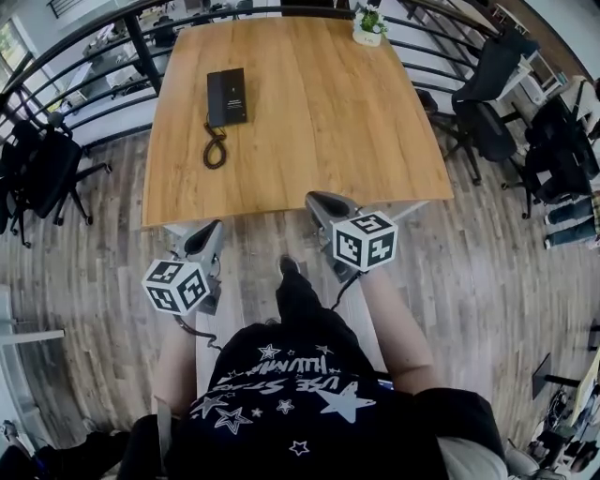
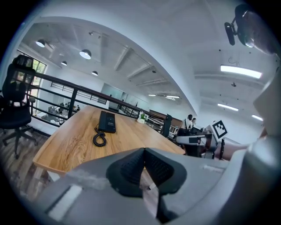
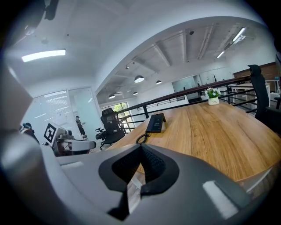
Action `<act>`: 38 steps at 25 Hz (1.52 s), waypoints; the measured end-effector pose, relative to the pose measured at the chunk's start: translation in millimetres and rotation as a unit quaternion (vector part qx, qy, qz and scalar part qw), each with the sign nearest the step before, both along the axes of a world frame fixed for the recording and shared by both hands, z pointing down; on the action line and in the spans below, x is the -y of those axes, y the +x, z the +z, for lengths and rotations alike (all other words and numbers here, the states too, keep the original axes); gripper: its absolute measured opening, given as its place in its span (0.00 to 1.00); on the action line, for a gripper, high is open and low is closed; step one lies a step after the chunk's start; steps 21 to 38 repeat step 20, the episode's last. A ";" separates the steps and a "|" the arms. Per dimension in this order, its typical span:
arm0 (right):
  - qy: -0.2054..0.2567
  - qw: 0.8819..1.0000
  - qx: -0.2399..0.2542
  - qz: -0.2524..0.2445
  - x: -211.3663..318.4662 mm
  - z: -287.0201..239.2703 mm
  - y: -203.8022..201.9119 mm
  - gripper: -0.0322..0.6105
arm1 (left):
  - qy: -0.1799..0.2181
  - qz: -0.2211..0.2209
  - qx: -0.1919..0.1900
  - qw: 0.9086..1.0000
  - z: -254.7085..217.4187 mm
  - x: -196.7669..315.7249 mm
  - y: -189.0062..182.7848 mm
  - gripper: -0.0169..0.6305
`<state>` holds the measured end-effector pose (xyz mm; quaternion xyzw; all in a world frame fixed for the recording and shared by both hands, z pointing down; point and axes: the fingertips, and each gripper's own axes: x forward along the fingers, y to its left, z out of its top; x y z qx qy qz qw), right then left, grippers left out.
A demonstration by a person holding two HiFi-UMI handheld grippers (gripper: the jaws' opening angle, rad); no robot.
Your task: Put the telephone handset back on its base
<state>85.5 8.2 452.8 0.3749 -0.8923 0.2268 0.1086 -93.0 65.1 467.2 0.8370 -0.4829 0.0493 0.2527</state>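
A black telephone (image 1: 227, 97) lies on the far left part of the wooden table (image 1: 356, 141), with its coiled cord (image 1: 215, 150) looped on the near side. From here I cannot make out the handset apart from the base. Both grippers hang in front of the table's near edge, well short of the phone. My left gripper (image 1: 204, 239) is shut with nothing between its pads. My right gripper (image 1: 323, 204) is also shut and empty. The left gripper view shows the telephone (image 2: 107, 121) beyond the closed left gripper (image 2: 144, 151); the right gripper view shows the telephone (image 3: 156, 123) past the right gripper (image 3: 140, 149).
A small potted plant (image 1: 367, 28) stands at the table's far right corner. A black railing (image 1: 103, 56) runs round the far sides. Office chairs stand to the left (image 1: 42, 173) and right (image 1: 487, 103). The person's shoe (image 1: 289, 266) is on the wood floor below.
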 end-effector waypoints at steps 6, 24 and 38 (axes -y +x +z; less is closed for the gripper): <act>-0.009 1.000 -0.003 0.004 -28.9 9.5 8.6 0.05 | -0.010 0.002 0.000 1.000 7.1 -27.2 5.7 0.03; -0.011 1.000 -0.018 0.006 -49.3 14.6 14.5 0.05 | -0.011 0.013 0.002 1.000 10.3 -41.2 16.0 0.03; -0.011 1.000 -0.018 0.006 -49.3 14.6 14.5 0.05 | -0.011 0.013 0.002 1.000 10.3 -41.2 16.0 0.03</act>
